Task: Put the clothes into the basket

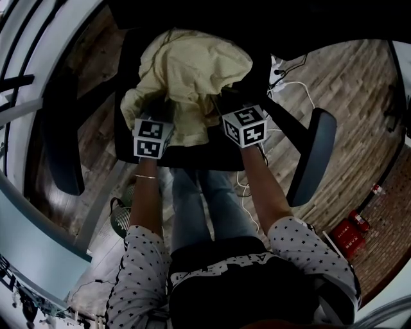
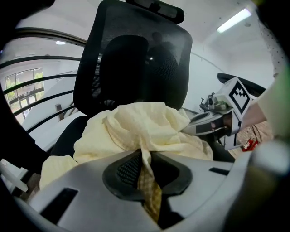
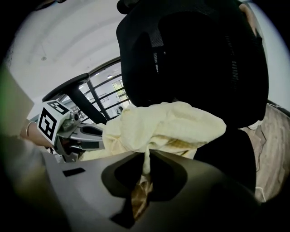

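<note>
Person is standing right at front edge of the black office chair, dotted sleeves reaching fwd, jeans showing btwn the arms. A thin bracelet is sitting on the L wrist. White cables are trailing over the wood floor just by chair's front, R-arm side. Well off chair's R side, red items are standing on the floor, too small to tell what.

L gripper is reaching over front of chair's seat, jaws clamped on a fold of the yellow garment. In left gripper view, a checked strip of cloth is running down btwn the dark pads, nipped there. R gripper is doing the same beside it over the seat, jaws pressed together on another pinch of that garment, w/ cloth hanging thru the gap. Each gripper's marker cube is showing in the other's view, so the two are working side by side, near but apart.

Garment is lying bunched in a heap on chair's seat, covering most of it and piling up toward the backrest; can't tell if it's touching it.

Armrests are sticking out either side of the seat. Backrest is rising dark behind the heap, w/ headrest on top. Beyond the chair, railings are running across and a ceiling light is glowing.
</note>
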